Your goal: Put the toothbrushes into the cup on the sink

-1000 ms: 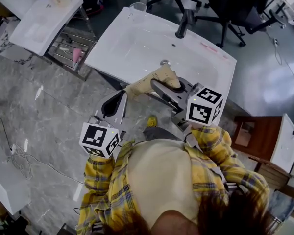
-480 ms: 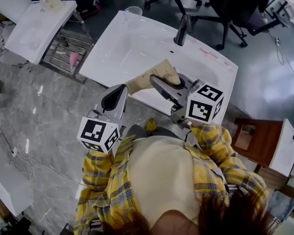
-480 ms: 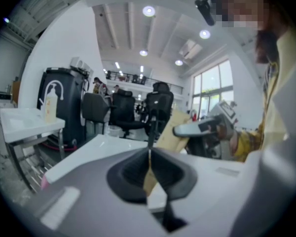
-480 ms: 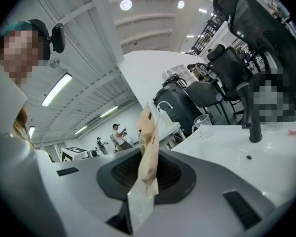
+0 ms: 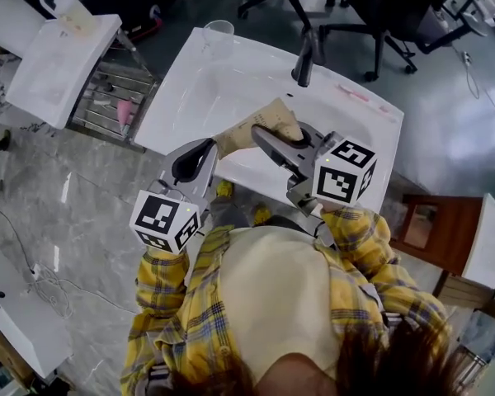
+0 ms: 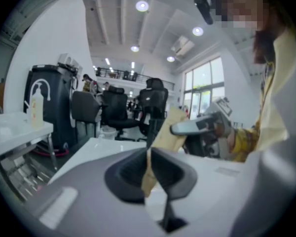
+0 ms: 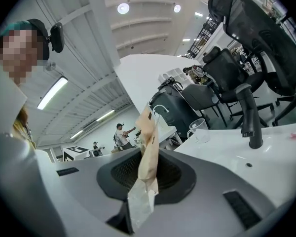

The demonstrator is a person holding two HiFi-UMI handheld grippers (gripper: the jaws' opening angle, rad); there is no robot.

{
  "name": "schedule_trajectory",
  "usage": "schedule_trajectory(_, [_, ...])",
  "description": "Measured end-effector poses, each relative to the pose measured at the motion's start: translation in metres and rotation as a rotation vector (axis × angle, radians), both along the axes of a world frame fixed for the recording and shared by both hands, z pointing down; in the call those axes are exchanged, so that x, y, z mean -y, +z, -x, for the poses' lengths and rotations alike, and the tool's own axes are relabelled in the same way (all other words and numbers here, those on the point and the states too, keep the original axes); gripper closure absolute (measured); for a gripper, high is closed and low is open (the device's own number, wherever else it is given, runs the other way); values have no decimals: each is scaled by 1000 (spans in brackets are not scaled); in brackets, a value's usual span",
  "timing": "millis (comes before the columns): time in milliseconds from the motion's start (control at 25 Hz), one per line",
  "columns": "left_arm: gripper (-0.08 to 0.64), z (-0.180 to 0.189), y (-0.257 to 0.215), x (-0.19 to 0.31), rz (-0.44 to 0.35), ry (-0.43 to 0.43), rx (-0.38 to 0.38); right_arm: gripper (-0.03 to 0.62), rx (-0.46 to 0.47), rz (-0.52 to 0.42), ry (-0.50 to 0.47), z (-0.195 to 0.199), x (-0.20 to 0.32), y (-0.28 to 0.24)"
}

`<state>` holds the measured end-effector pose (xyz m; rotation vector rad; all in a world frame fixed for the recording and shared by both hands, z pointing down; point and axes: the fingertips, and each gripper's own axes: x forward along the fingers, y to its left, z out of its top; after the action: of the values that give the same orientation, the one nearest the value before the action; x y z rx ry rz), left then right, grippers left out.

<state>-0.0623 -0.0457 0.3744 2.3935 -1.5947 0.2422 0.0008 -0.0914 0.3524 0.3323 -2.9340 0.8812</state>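
I am working 2 grippers, and both pinch the same 1 pack (image 5: pixel 260 126). It is a flat tan paper pack that hangs in the air over the near edge of the sink (image 5: pixel 231 73).

The left gripper (image 5: pixel 214 149) has its jaws pressed together on the left end of the pack. In the left gripper view the tan paper (image 6: pixel 149 164) stands as a thin strip right between the 2 dark pads (image 6: pixel 126 174). The right gripper (image 5: pixel 264 137) bites the other end. In the right gripper view the pack (image 7: pixel 147 162) sticks up out of the jaws, and its near end is clear plastic. I cannot tell what is inside the pack, and I see no toothbrush out in the open.

Each gripper has 1 cube with black and white squares, so 2 cubes: the left one (image 5: pixel 167 221) and the right one (image 5: pixel 344 172).

There is 1 sink with 1 dark tap (image 5: pixel 305 56). There is 1 clear cup (image 5: pixel 219 33), and it stands upright on the far left corner of the sink, well apart from the pack. 1 thin pink thing (image 5: pixel 352 94) lies on the right side of the sink; it is too small for me to tell what it is.

Left of the sink is 1 wire rack (image 5: pixel 107 97) with 1 pink thing (image 5: pixel 124 110) on it.
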Motion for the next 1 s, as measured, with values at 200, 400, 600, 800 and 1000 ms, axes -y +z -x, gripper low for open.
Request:
schedule_trajectory(200, [546, 14, -4, 22, -3, 56, -6, 525, -2, 11, 37, 15, 15, -1])
schedule_trajectory(400, [545, 23, -6, 41, -2, 122, 3, 525, -8, 27, 75, 29, 31, 1])
schedule_trajectory(600, [534, 37, -6, 56, -5, 164, 2, 525, -7, 47, 104, 46, 43, 4])
schedule_trajectory(800, [522, 44, -4, 65, -7, 200, 8, 525, -2, 64, 124, 56, 51, 6])
schedule_trajectory(1000, [488, 45, -2, 74, 5, 270, 23, 525, -1, 77, 134, 60, 56, 9])
